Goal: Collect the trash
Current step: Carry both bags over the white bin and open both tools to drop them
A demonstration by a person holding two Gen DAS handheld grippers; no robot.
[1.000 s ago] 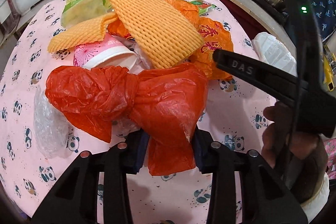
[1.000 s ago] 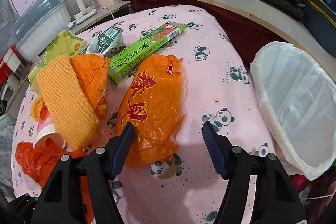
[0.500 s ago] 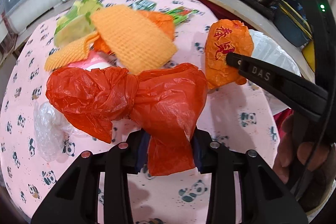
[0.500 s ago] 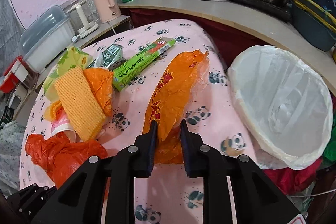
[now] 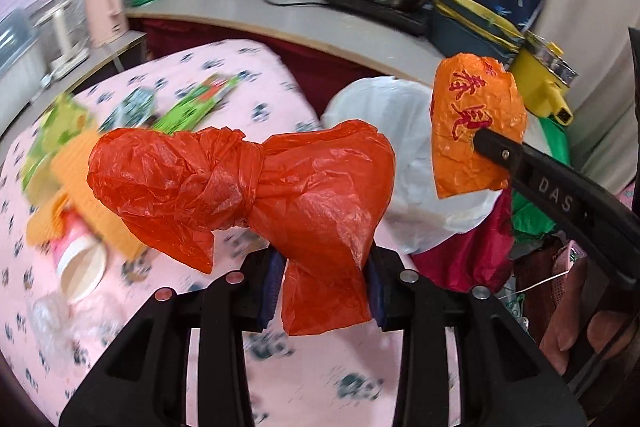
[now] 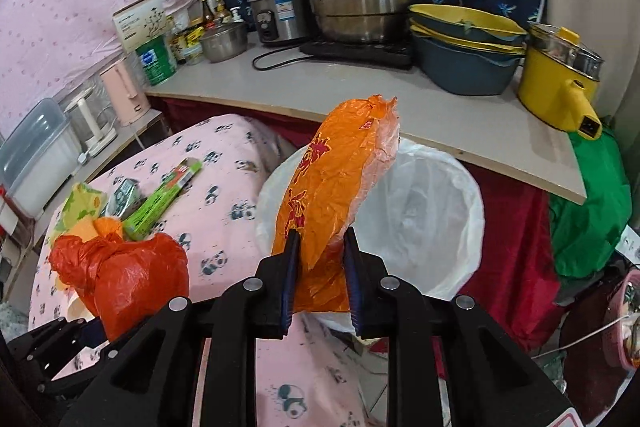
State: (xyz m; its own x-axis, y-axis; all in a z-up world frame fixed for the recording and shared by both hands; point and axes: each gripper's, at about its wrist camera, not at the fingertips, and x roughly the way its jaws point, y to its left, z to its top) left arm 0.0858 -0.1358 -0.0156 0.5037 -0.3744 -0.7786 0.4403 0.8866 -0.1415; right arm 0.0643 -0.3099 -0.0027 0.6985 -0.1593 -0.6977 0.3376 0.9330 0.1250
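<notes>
My left gripper (image 5: 322, 283) is shut on a knotted red plastic bag (image 5: 240, 187) and holds it in the air above the table's right side. The red bag also shows in the right wrist view (image 6: 124, 267). My right gripper (image 6: 320, 267) is shut on an orange plastic bag with red characters (image 6: 336, 187) and holds it above the white-lined trash bin (image 6: 424, 219). In the left wrist view the orange bag (image 5: 472, 131) hangs over the bin (image 5: 392, 131), with the right gripper's finger (image 5: 560, 195) at the right.
On the pink panda tablecloth (image 6: 224, 203) lie a green box (image 6: 160, 203), orange foam netting (image 5: 76, 171), a paper cup (image 5: 80, 263) and clear plastic (image 5: 60, 323). A counter (image 6: 360, 107) with pots and a yellow kettle (image 6: 560, 83) stands behind the bin.
Both grippers have lifted their bags off the table and swung right toward the bin. The orange bag now hangs over the bin's opening.
</notes>
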